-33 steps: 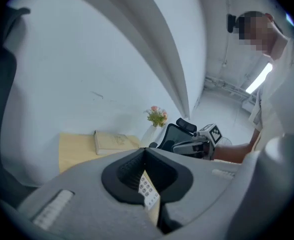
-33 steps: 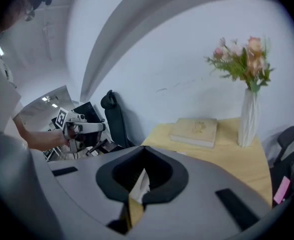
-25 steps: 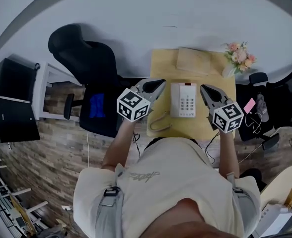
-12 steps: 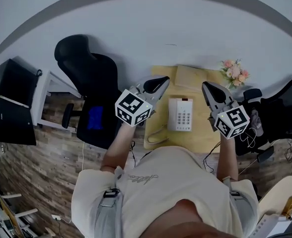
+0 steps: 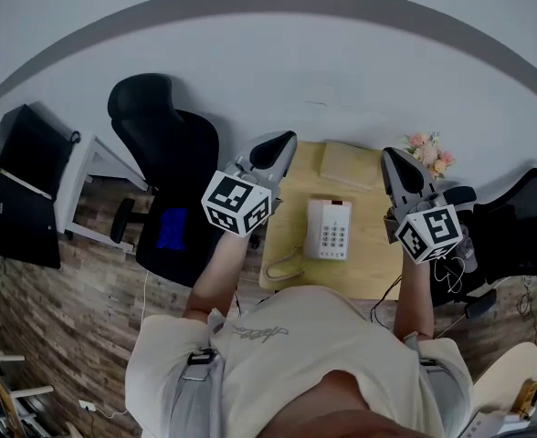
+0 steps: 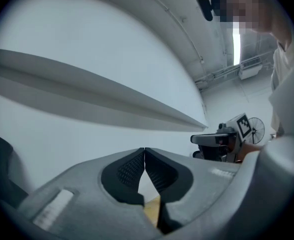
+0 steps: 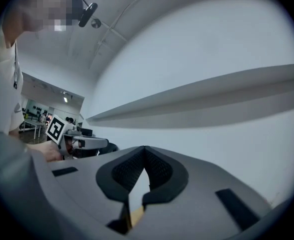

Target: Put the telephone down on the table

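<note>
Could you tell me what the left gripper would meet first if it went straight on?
Probably the wall: the left gripper, shut and empty, faces it with nothing visible between, though depth is unclear.

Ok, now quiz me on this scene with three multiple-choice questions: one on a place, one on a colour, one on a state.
1. Where is the telephone? A on the table; B held by a gripper; C out of sight.
2. What colour is the telephone? A black; B white; C green.
3. How do the jaws of the left gripper stand? A wide apart; B half open; C shut, empty.
Answers: 1 A, it lies flat on the wooden top; 2 B, its body is white; 3 C, the pads meet with nothing between them.
</note>
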A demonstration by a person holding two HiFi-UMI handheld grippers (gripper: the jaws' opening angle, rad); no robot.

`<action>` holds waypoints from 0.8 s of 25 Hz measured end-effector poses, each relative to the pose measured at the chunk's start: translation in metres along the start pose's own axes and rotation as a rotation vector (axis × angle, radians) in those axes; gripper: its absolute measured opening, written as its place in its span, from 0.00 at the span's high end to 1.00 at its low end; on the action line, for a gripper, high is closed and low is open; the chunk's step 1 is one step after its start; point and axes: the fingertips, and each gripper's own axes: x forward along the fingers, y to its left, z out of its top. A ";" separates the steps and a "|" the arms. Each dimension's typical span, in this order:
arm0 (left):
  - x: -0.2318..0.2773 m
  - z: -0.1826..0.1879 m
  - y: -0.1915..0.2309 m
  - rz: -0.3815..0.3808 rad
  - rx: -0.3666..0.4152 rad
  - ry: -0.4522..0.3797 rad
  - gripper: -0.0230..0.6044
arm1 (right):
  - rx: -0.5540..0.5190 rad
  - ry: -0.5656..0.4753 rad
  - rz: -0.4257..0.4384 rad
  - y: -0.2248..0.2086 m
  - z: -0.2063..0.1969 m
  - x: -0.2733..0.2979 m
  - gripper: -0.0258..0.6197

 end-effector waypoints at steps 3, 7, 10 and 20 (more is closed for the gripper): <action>-0.002 0.002 0.012 0.037 -0.008 -0.007 0.94 | 0.016 -0.013 -0.005 0.000 0.003 0.001 0.96; -0.005 0.001 0.014 0.046 -0.006 -0.005 0.94 | 0.006 0.012 -0.003 0.006 -0.004 0.001 0.96; -0.008 -0.001 0.012 0.039 -0.008 0.001 0.94 | 0.003 0.033 0.003 0.011 -0.009 0.001 0.96; -0.021 -0.020 0.010 0.034 0.000 0.043 0.94 | -0.004 0.062 0.002 0.022 -0.025 -0.003 0.96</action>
